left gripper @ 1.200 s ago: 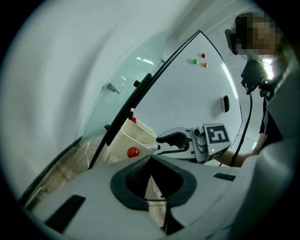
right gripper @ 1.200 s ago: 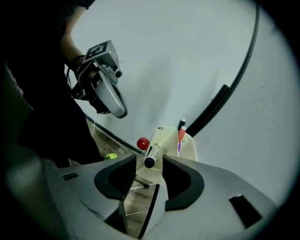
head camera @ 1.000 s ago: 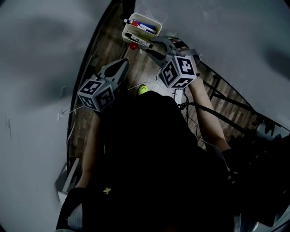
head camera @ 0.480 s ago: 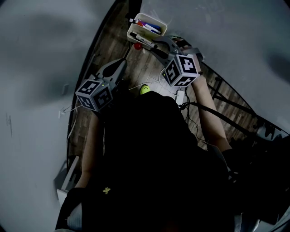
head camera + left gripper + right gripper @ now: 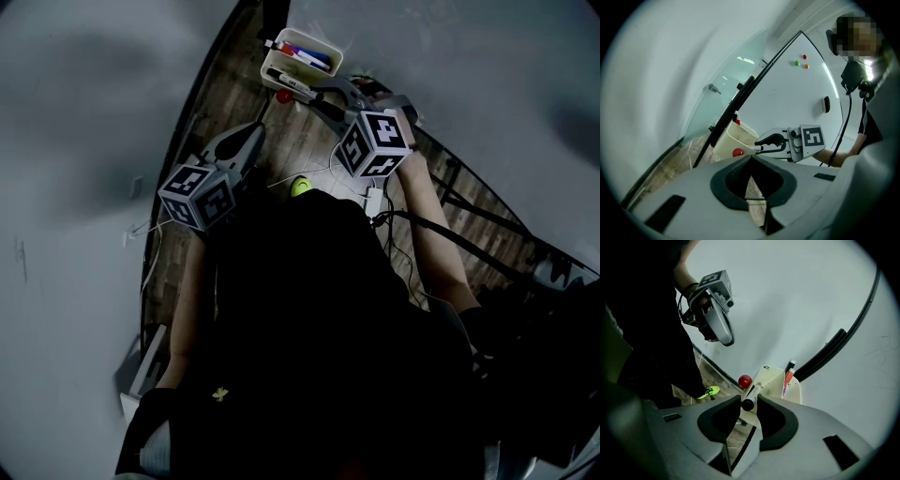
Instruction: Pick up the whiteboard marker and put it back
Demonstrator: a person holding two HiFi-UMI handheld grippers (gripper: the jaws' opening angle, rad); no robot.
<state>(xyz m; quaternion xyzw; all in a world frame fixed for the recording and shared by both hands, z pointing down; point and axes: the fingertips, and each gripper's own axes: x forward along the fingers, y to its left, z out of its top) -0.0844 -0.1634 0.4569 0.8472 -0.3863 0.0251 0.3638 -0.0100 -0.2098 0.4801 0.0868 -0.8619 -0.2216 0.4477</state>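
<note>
A cream marker tray hangs on the whiteboard, with a black whiteboard marker lying along its near rim. My right gripper reaches down to that rim. In the right gripper view the marker's black end sits between the right gripper's jaws; they have just been closing and both pads touch it. My left gripper hangs left of the tray, apart from it. The left gripper view shows the left gripper's tips together with nothing between them.
Red and blue markers lie inside the tray. A red round magnet sits just below it on the board. The whiteboard's dark frame runs beside the tray. Wooden floor and a green shoe are underneath.
The right gripper's jaws have narrowed round the black marker at the tray's rim. The left gripper has stayed where it was.
</note>
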